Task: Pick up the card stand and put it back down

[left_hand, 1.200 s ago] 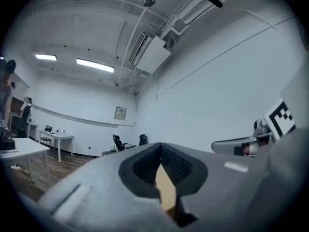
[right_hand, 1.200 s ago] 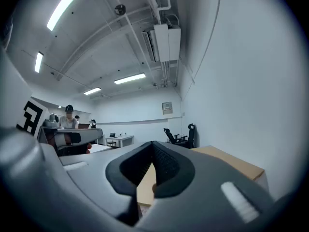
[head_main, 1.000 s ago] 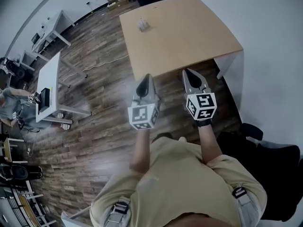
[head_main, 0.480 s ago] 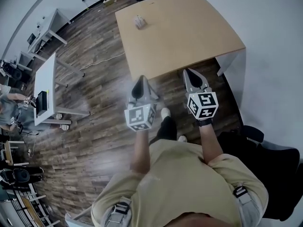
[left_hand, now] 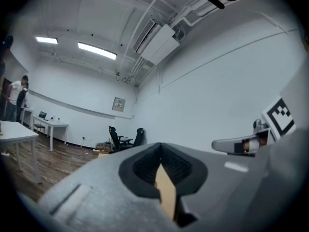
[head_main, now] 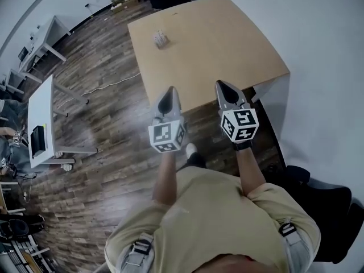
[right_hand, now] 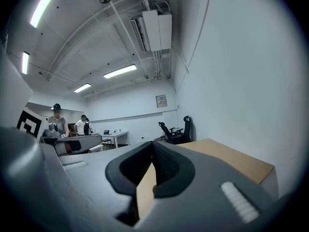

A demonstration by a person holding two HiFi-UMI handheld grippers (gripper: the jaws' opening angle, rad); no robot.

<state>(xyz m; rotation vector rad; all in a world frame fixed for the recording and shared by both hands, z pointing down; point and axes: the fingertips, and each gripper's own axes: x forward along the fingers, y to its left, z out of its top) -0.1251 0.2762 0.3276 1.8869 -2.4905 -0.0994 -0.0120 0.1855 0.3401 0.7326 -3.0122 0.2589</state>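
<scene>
The card stand [head_main: 160, 38] is a small pale object near the far left corner of the light wooden table [head_main: 227, 38] in the head view. My left gripper [head_main: 168, 94] and right gripper [head_main: 219, 86] are held side by side in the air at the table's near edge, far from the stand. Both point forward over the table. In the left gripper view the left gripper [left_hand: 161, 152] has its jaws meeting at the tip with nothing between them. The right gripper [right_hand: 153, 149] looks the same in its own view, with the tabletop [right_hand: 231, 161] beyond it.
White desks [head_main: 40, 112] stand on the wood floor to the left, with people near them [right_hand: 58, 122]. Black office chairs [left_hand: 120, 138] sit by the far wall. A dark chair [head_main: 327, 203] is close behind at the right. A white wall runs along the table's right side.
The person has stepped closer to the table, and both grippers have come up to its near edge. The jaws look the same throughout.
</scene>
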